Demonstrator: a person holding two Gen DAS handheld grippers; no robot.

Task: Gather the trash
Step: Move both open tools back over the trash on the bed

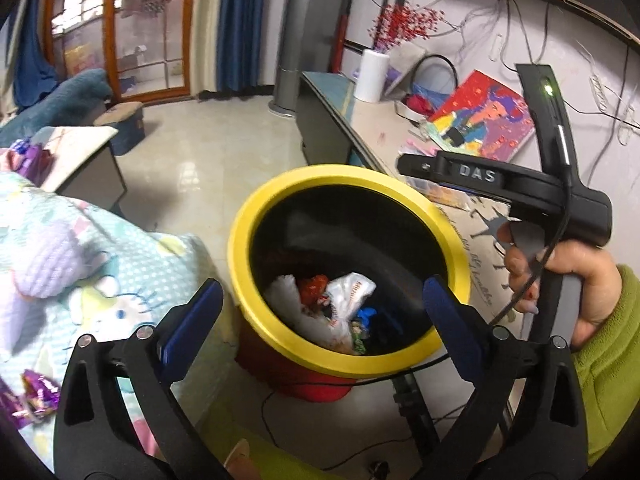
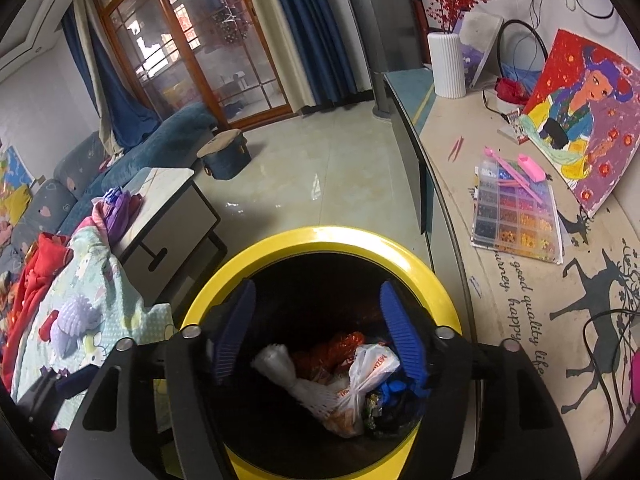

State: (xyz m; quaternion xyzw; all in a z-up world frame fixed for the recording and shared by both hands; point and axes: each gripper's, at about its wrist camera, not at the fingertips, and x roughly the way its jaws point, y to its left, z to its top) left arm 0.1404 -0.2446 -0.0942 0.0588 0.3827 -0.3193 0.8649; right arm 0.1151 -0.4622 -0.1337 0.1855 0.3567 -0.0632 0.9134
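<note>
The trash bin (image 2: 316,240), a round can with a yellow rim, black inside and red outer wall, stands on the floor between the table (image 2: 448,184) and a bed draped in a pale cartoon-print blanket (image 2: 100,280). Inside it lies the collected trash: a knotted white plastic bag (image 2: 372,364) with orange lettering, a white foam net sleeve (image 2: 276,360), a red-orange wrapper (image 2: 340,344), and blue and green scraps beside them.

The right claw (image 2: 316,324) hovers directly over the bin's mouth, its blue ribbed fingers (image 2: 396,328) spread apart with nothing between them. The left claw (image 1: 320,308) is also spread wide and empty, aimed into the bin from the bed side. In the left view, the right hand (image 1: 576,280), in a green fleece sleeve, grips the handle of the right device above the bin's far rim.

A purple crumpled wrapper (image 1: 36,396) lies on the blanket near the left claw. On the table sit a white ribbed vase (image 2: 446,64) with red berry sprigs, a colourful portrait painting (image 2: 584,120) leaning against the wall, and a clear bead organizer box (image 2: 516,216) with pink tools lying on top.
</note>
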